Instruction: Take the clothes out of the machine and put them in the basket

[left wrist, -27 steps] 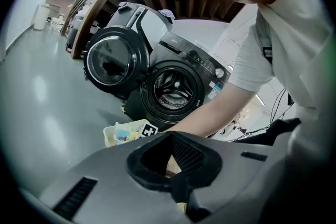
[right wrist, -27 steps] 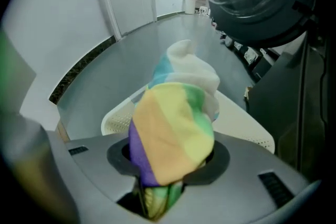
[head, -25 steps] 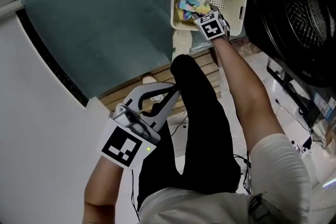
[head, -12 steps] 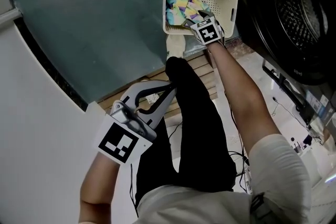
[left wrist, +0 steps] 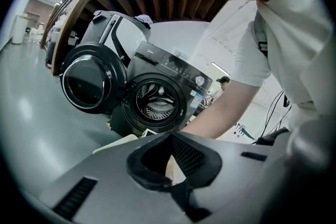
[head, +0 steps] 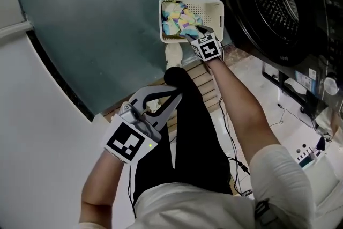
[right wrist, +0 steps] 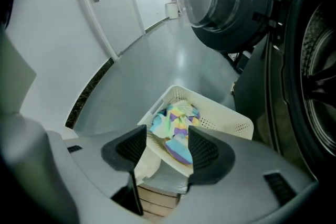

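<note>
we drew our right gripper (head: 195,31) slightly back from the basket (head: 213,8), the colourful cloth (head: 176,16) spread wider inside, our view swung toward the washing machine (head: 273,8)

Washing machine (head: 278,19): cut off by the head view's top and right edges; a forearm (left wrist: 226,105) covers its right side in the left gripper view.
Drum (left wrist: 157,103): too dim and small to tell whether anything lies inside.
Clothes (right wrist: 173,123): lower layers buried, piece count unclear.
Basket (head: 214,8): near edge partly behind the marker cube (head: 208,49) of the right gripper (right wrist: 167,140).
Control panel (left wrist: 177,64): print too small to read.
</note>
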`<state>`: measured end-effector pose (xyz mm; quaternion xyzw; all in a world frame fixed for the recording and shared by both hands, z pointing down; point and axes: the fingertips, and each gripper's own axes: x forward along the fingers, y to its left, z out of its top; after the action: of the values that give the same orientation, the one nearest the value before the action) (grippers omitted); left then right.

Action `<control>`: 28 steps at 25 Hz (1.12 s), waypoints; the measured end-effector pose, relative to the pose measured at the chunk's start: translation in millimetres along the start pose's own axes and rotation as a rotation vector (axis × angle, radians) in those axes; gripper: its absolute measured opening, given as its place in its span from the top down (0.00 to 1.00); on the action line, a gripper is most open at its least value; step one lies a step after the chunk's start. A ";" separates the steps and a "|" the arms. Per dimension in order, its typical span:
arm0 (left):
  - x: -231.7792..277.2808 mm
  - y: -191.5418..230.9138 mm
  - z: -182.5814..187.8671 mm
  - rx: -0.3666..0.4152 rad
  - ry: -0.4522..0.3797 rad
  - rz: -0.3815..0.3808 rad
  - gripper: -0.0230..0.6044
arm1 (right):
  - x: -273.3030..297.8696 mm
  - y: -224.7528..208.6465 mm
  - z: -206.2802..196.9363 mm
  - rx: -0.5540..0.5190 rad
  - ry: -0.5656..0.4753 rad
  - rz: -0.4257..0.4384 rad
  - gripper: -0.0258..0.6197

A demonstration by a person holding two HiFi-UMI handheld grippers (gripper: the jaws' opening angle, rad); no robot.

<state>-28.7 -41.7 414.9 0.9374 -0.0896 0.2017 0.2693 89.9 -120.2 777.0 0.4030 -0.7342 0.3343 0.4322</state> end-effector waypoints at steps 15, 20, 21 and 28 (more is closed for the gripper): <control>-96.6 -91.9 66.2 0.087 -0.090 0.055 0.97 | -201.7 112.8 31.4 -0.071 -0.200 0.022 0.69; -124.8 -120.4 76.7 0.125 -0.095 0.077 0.97 | -274.7 145.4 54.4 -0.083 -0.315 0.008 0.82; -130.4 -126.4 77.9 0.132 -0.092 0.082 0.97 | -291.8 151.7 59.7 -0.089 -0.343 0.000 0.86; -170.4 -166.6 84.9 0.144 -0.098 0.111 0.97 | -397.4 205.2 77.2 -0.109 -0.459 0.025 0.93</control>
<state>-108.4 62.2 198.5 0.9567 -0.1395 0.1760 0.1850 0.9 28.0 357.4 0.4355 -0.8351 0.1990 0.2710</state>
